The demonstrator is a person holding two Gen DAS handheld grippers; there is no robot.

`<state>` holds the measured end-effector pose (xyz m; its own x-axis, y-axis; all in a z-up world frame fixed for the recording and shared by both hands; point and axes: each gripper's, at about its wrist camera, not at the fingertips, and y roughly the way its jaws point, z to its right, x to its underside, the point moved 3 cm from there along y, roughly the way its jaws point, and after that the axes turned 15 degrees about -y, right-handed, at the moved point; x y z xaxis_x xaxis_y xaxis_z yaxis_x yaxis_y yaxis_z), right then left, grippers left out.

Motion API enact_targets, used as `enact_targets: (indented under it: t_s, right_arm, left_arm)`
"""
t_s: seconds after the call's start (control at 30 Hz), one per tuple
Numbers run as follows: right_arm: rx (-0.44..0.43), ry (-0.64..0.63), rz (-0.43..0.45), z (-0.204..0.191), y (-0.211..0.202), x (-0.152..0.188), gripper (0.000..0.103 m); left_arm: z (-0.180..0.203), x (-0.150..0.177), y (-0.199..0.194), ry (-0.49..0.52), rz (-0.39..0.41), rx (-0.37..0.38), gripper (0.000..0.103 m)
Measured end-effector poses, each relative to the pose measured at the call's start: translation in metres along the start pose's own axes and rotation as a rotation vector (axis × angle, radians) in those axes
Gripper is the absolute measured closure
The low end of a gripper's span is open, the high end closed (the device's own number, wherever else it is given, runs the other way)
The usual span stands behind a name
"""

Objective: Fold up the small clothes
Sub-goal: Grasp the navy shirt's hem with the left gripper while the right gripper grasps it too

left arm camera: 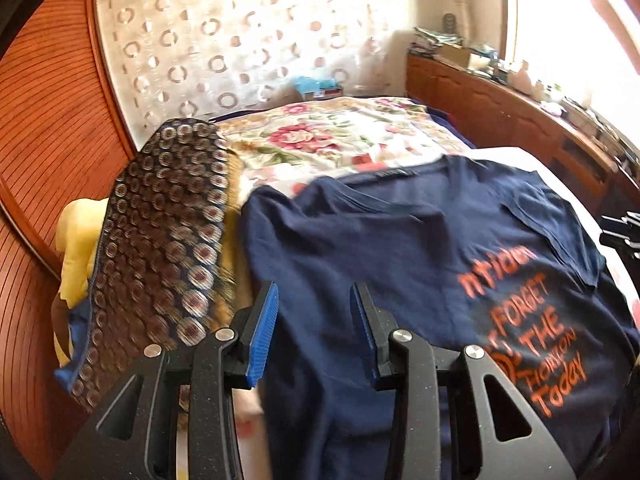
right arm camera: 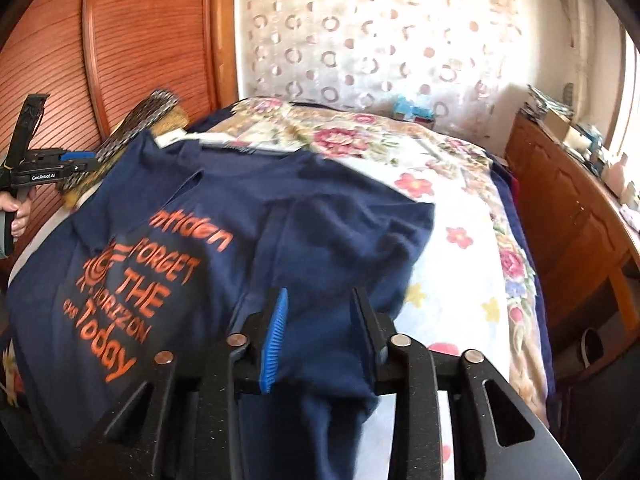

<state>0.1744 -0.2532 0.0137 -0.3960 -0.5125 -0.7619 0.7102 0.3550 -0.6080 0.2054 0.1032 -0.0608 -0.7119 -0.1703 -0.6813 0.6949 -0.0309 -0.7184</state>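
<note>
T-shirt [right arm camera: 320, 216] flat on bed [right arm camera: 460, 280] — collar pointing away.

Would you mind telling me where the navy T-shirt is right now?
The navy T-shirt lies spread on the floral bedspread, print side up; in the right wrist view it fills the left and centre, with a patterned cloth beside it toward the wooden wall.

One navy T-shirt [right arm camera: 328, 216] with orange lettering lies on one bed [right arm camera: 472, 264], which has one floral cover. One dark cloth patterned with circles [left arm camera: 160, 248] sits at the bed's edge, beside one yellow cloth [left arm camera: 78, 248]. Two tools are visible: the left tool [left arm camera: 314, 300] and the right tool [right arm camera: 318, 304]. One hand [right arm camera: 18, 212] shows, gripping a tool handle.
</note>
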Motion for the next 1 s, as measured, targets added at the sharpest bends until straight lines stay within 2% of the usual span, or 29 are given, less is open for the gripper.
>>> enact_targets:
  t_s: [0.13, 0.4, 0.53, 0.77, 0.9, 0.93, 1.0]
  right_arm:
    - [0.007, 0.018, -0.009, 0.017, 0.013, -0.007, 0.059]
    - [0.041, 0.044, -0.109, 0.059, 0.074, -0.014, 0.058]
    - [0.046, 0.044, -0.106, 0.07, 0.092, -0.023, 0.058]
    - [0.049, 0.022, -0.125, 0.07, 0.113, -0.023, 0.058]
    - [0.034, 0.025, -0.126, 0.07, 0.112, -0.024, 0.058]
    - [0.03, 0.028, -0.133, 0.071, 0.113, -0.023, 0.058]
    - [0.018, 0.036, -0.125, 0.073, 0.114, -0.024, 0.058]
  left_arm:
    - [-0.012, -0.017, 0.017, -0.024, -0.026, -0.008, 0.065]
    - [-0.013, -0.043, 0.056, -0.001, -0.06, -0.067, 0.065]
    - [-0.02, -0.058, 0.066, -0.009, -0.056, -0.086, 0.065]
    - [-0.023, -0.071, 0.085, 0.035, -0.085, -0.106, 0.065]
    - [-0.021, -0.071, 0.09, 0.055, -0.107, -0.084, 0.065]
    - [-0.02, -0.071, 0.092, 0.06, -0.115, -0.081, 0.066]
    - [-0.02, -0.072, 0.096, 0.057, -0.132, -0.079, 0.075]
